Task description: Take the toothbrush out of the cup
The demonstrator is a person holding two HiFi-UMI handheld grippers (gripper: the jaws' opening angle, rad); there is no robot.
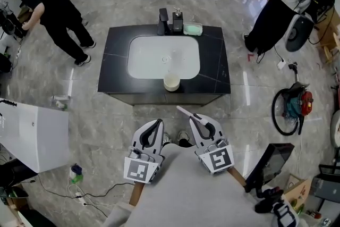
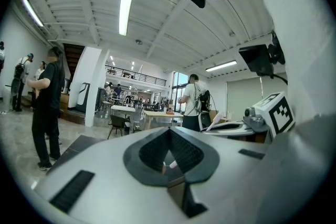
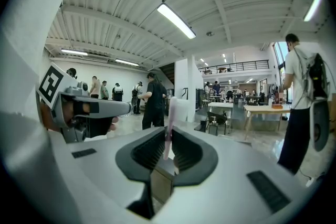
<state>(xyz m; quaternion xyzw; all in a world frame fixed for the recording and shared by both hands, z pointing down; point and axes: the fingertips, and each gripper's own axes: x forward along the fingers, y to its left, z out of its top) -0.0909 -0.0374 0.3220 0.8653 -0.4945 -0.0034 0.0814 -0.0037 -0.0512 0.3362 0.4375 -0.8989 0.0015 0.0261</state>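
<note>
A pale cup (image 1: 171,82) stands on the front edge of the black counter (image 1: 212,61), just before the white basin (image 1: 163,56). Well short of the counter, my right gripper (image 1: 197,120) is shut on a toothbrush (image 1: 187,113) that sticks out up and to the left of its tips. In the right gripper view the pink handle and white head of the toothbrush (image 3: 168,128) stand upright between the closed jaws of the right gripper (image 3: 167,150). My left gripper (image 1: 158,122) hangs beside it with its jaws together and nothing in them, as the left gripper (image 2: 169,134) view also shows.
A soap dispenser (image 1: 177,20), a dark tap (image 1: 163,22) and a green soap dish (image 1: 193,29) line the counter's back edge. People stand at the far left (image 1: 50,5) and far right (image 1: 287,0). A white box (image 1: 32,133) and a vacuum (image 1: 291,106) flank me on the floor.
</note>
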